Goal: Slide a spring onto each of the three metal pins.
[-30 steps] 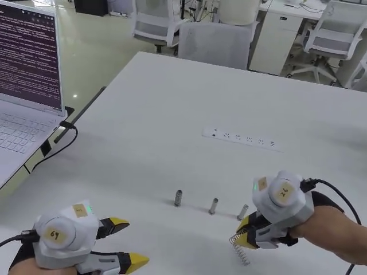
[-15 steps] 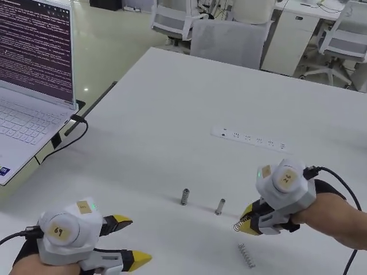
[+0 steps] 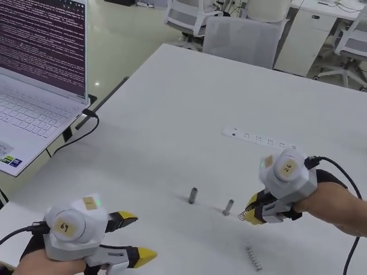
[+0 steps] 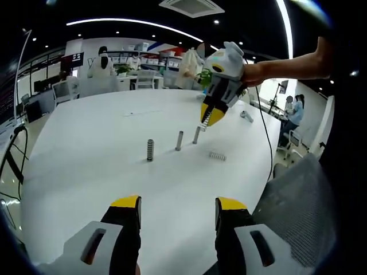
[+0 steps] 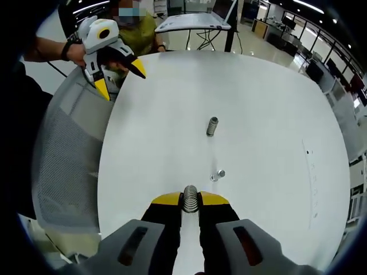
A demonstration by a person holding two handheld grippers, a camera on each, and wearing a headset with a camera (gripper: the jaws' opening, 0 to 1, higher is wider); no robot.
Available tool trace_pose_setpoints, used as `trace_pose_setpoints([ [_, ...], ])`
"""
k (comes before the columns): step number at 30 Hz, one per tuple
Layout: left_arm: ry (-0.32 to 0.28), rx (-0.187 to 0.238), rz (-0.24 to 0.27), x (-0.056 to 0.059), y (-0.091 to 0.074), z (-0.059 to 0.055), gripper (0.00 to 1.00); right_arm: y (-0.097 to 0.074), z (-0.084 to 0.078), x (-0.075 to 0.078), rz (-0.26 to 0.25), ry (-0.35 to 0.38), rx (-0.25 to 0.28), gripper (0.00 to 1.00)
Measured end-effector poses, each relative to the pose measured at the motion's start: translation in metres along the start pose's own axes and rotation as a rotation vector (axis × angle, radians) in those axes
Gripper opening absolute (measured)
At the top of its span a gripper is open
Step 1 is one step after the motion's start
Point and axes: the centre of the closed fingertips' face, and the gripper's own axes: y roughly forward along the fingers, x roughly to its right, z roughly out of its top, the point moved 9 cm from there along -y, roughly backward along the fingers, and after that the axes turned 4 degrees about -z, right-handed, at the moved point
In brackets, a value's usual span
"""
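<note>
Above the bench (image 3: 172, 103), fingers (image 5: 213, 200) of the right gripper (image 3: 251, 211) clench a spring (image 5: 190, 197) just beside a bare pin (image 5: 217, 174); left gripper (image 4: 178, 203) fingers apart, empty. Risk: tilted spring snags pin tip, buckles, pops free.

Three pins (image 4: 179, 140) stood upright in a row, the end pin (image 3: 193, 195) wearing a coil. A loose spring (image 3: 253, 258) lay nearby; the right gripper (image 3: 250, 211) clamped a held spring (image 5: 190, 198).
</note>
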Motion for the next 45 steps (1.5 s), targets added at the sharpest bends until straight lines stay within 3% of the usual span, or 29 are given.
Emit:
trace_pose_setpoints([
  [23, -0.025, 0.013, 0.029, -0.005, -0.006, -0.001, 0.46, 0.016, 0.011, 0.028, -0.006, -0.05, -0.033, 0.08],
  [45, -0.051, 0.014, 0.051, -0.007, -0.008, -0.002, 0.46, 0.033, 0.016, 0.04, 0.004, -0.074, -0.057, 0.08],
])
